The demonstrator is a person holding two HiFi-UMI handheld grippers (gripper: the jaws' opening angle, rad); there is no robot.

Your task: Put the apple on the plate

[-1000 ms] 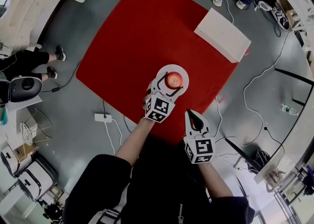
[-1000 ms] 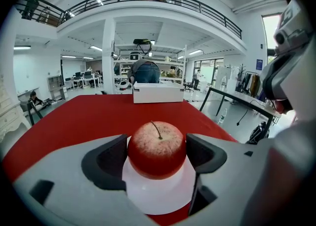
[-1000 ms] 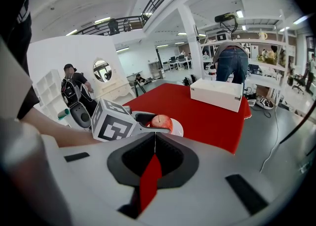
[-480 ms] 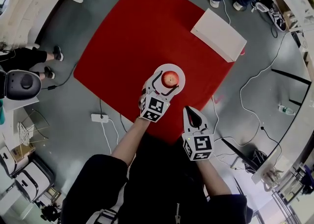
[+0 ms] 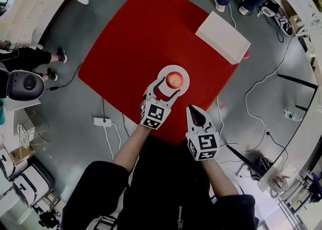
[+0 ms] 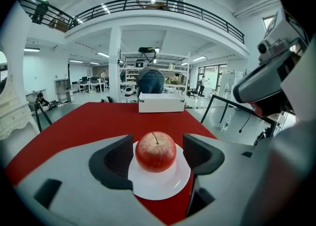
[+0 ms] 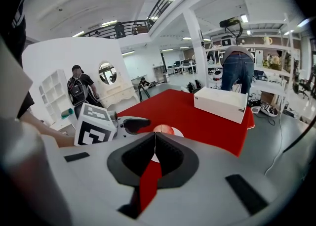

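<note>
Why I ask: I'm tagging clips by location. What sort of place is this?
Probably an open-plan lab or workshop hall: a railed mezzanine, stocked shelving and a power strip on the grey floor.

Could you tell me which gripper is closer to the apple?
Left. The left gripper, its open jaws just narrowed, flanks the apple without touching; the right gripper, shut, hangs farther back.

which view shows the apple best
The left gripper view: the apple sits large and centred on the white plate, stem and skin clear. The head view shows it small from above. The right gripper view shows only its top, behind the closed right gripper.
</note>
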